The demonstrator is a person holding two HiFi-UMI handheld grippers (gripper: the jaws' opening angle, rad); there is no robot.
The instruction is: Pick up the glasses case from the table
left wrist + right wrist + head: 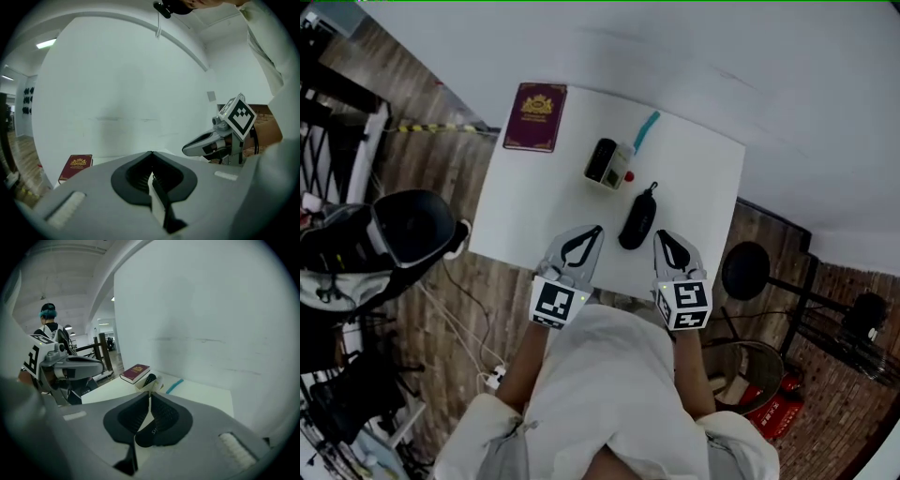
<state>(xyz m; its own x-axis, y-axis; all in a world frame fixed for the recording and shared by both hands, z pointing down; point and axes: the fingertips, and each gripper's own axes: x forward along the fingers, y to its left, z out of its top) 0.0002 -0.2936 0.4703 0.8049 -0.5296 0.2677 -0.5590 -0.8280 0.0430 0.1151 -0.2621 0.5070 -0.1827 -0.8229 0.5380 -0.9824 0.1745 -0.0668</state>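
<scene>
One glasses case (637, 219), one maroon book (536, 116), one table (539, 202).

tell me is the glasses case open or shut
Shut. The glasses case lies on the table as one sealed black shell, no lid lifted.

Left of your left gripper (596, 230), the worktop (520, 211) lies bare across the left-centre of the head view, open as far as the red book (535, 116) at the upper left corner. The near end of the black glasses case (637, 220) lies between your two gripper tips, closer to the right gripper (660, 236), so that gap is blocked. Beyond the case, a small black-and-white device (608, 164) and a teal strip (646, 131) crowd the centre. Right of the case the worktop is bare to its right edge. The white wall (694, 56) closes off the far side.
</scene>
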